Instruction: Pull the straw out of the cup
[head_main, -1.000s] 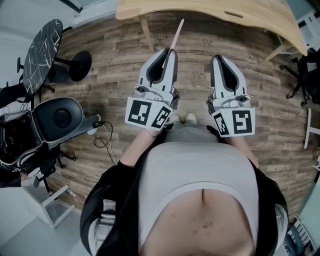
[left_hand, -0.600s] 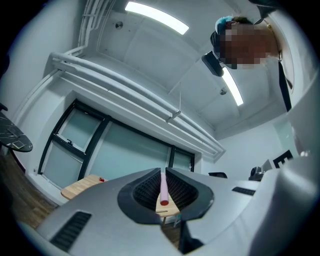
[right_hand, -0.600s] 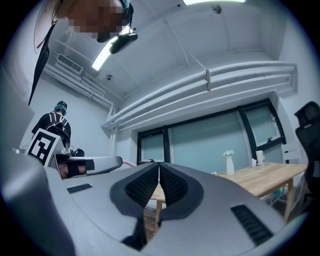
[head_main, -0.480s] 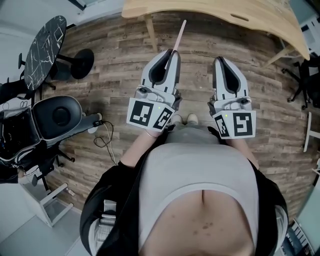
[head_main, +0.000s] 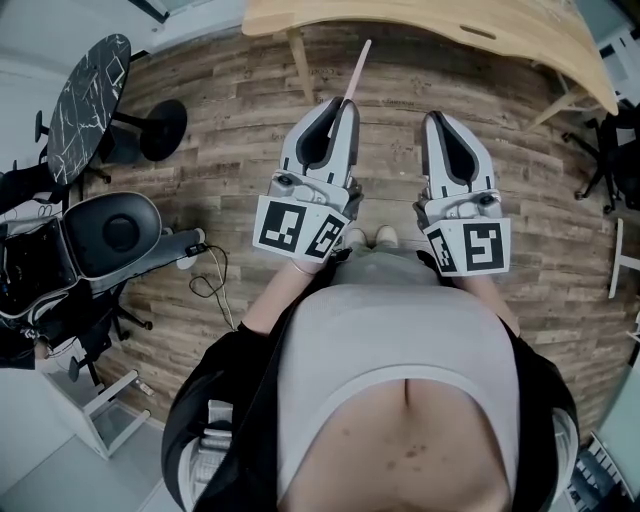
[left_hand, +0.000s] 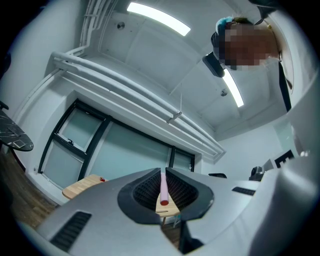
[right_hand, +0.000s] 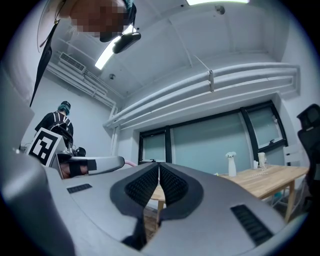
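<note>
My left gripper (head_main: 345, 103) is shut on a pink straw (head_main: 357, 65), which sticks out past the fingertips toward the wooden table's edge. In the left gripper view the straw (left_hand: 163, 187) lies clamped between the ribbed pads (left_hand: 148, 190), its end facing the camera. To its right, my right gripper (head_main: 437, 118) is held level beside it; in the right gripper view its jaws (right_hand: 158, 165) meet with nothing between them. Both are held in front of the person's body, over the wood floor. No cup appears in any view.
A light wooden table (head_main: 420, 15) stands just ahead, with a spray bottle (right_hand: 230, 164) on it. A black marbled round table (head_main: 85, 95), a grey chair (head_main: 115, 235) and a floor cable (head_main: 210, 280) are to the left. Another person (right_hand: 57, 125) stands at the left.
</note>
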